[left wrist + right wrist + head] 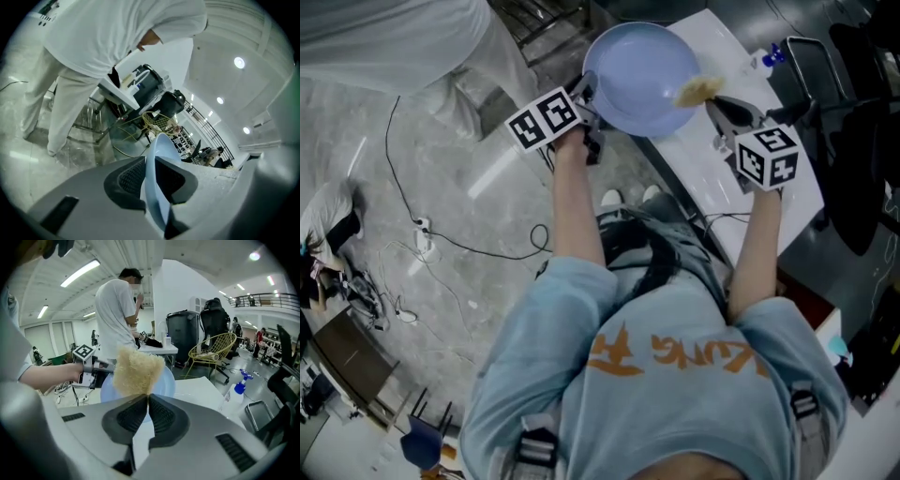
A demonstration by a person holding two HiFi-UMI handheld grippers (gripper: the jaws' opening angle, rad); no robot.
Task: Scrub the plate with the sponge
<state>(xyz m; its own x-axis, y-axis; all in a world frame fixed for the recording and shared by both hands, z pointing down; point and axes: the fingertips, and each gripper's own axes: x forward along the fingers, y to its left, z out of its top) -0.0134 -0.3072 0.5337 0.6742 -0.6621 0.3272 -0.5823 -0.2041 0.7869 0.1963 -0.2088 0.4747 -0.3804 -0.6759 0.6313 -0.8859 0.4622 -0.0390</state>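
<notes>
Two pinches: the left gripper [588,96] clamps the rim of the stiff, light, probably slippery plate [642,75], raised above the table [722,187], while the right gripper [724,114] squeezes the soft sponge [698,91] by its lower edge at the plate's rim.

Left claw [587,92] clamped, right claw [714,103] pinched shut

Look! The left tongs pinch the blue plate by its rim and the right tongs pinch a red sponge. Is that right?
Not quite. The sponge is pale yellow, not red; the right gripper view shows it. The left tongs do pinch the blue plate by its rim, and the right tongs pinch the sponge.
</notes>
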